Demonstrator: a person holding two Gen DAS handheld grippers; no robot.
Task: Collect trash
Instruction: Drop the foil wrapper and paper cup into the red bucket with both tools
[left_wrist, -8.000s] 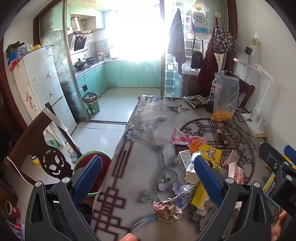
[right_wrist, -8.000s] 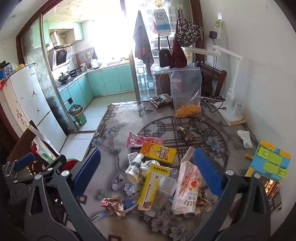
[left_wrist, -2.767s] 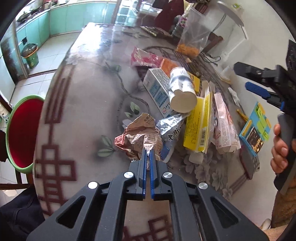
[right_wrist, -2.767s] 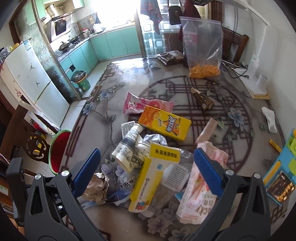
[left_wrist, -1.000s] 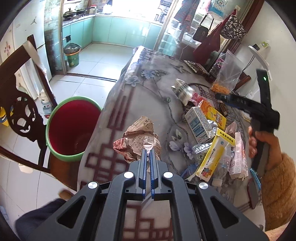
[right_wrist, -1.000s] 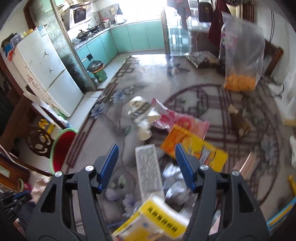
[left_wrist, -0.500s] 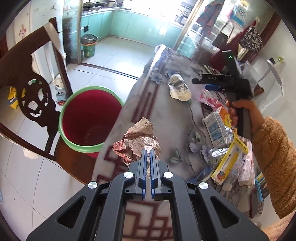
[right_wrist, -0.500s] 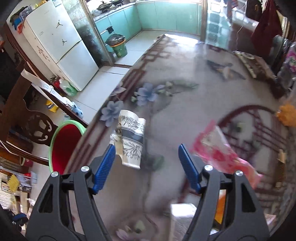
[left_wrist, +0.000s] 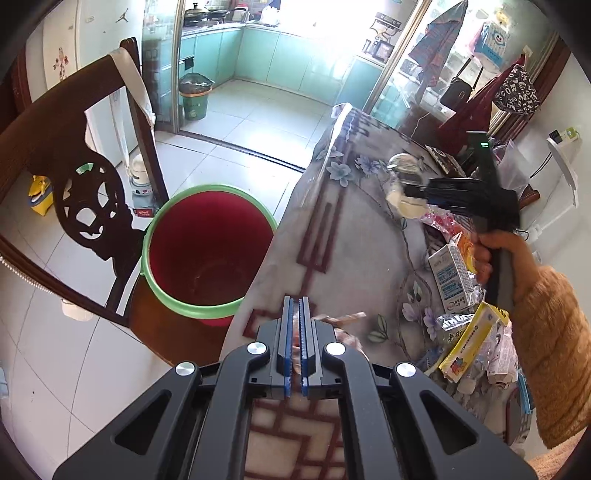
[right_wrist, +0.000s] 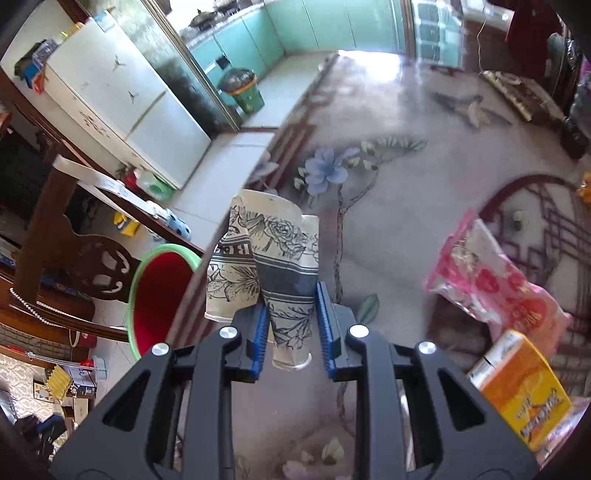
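My left gripper (left_wrist: 296, 306) is shut on a crumpled paper wrapper (left_wrist: 345, 320), now mostly hidden under the jaws, at the table's left edge. A red bucket with a green rim (left_wrist: 207, 254) stands on the floor just left of the table; it also shows in the right wrist view (right_wrist: 159, 291). My right gripper (right_wrist: 291, 295) is shut on crushed floral paper cups (right_wrist: 273, 254) and holds them above the table near its left edge. The right gripper (left_wrist: 417, 192) with the cups (left_wrist: 400, 184) shows in the left wrist view over the far table.
A dark wooden chair (left_wrist: 74, 177) stands left of the bucket. More trash lies on the table: a pink packet (right_wrist: 495, 277), an orange box (right_wrist: 524, 395), a white carton (left_wrist: 452, 277), a yellow box (left_wrist: 472, 339). A green bin (left_wrist: 194, 96) stands by the kitchen door.
My left gripper has tilted up, so the wrapper has dropped under the jaws. My right gripper has closed tighter on the cups and carried them left toward the table edge.
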